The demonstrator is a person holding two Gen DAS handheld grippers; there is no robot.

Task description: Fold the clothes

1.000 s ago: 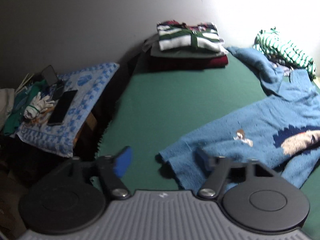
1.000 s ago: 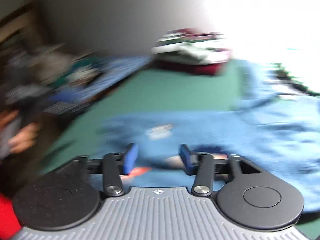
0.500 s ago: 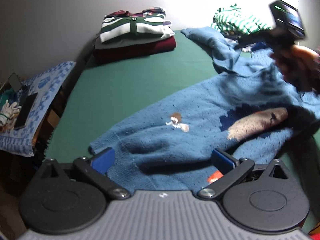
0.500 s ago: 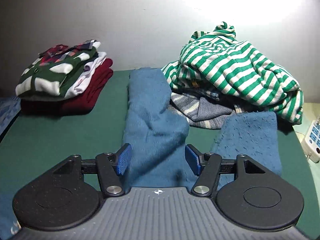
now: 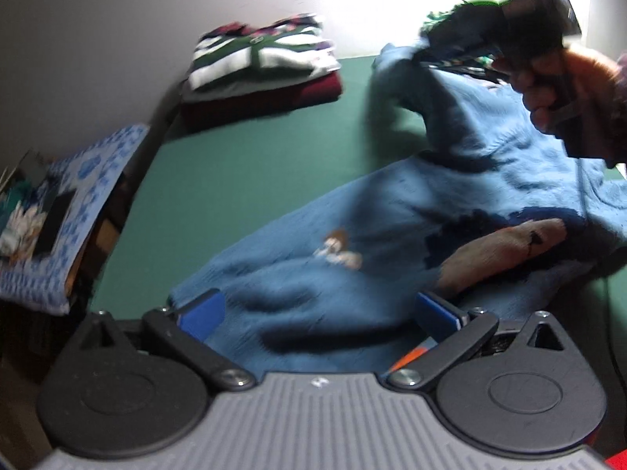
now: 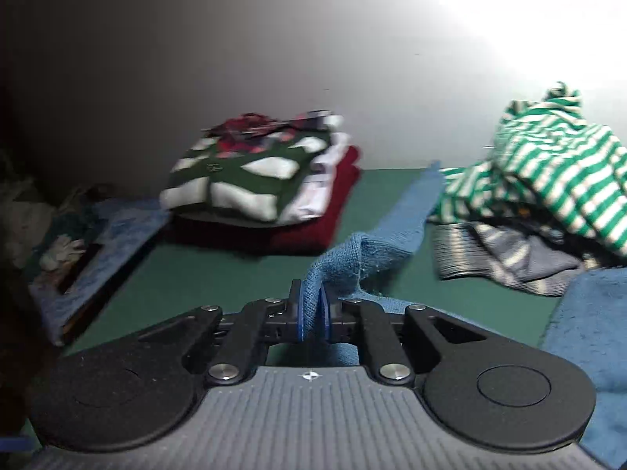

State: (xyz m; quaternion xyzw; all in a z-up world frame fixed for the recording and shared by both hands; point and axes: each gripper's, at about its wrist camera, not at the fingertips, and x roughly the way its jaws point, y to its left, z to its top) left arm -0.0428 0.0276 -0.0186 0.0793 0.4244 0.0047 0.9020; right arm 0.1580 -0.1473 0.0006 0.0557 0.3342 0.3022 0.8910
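A blue knit sweater (image 5: 384,243) with a picture on its front lies spread on the green table (image 5: 243,164). My left gripper (image 5: 319,315) is open, its blue pads straddling the sweater's hem near the front edge. In the right wrist view my right gripper (image 6: 312,313) is shut on the sweater's sleeve (image 6: 395,215), which rises in a fold from the pads and trails toward the wall. In the left wrist view a hand (image 5: 564,82) holds that right gripper above the sweater at the top right.
A folded stack (image 6: 266,184) of green-white and dark red garments sits at the back left. A green-striped heap (image 6: 548,160) over a grey striped garment (image 6: 505,258) lies at the back right. A blue patterned cloth (image 5: 78,203) with a phone covers a side surface left.
My right gripper has shut on the blue sleeve and lifted it. My left gripper has stayed open over the sweater's hem, shifting slightly.
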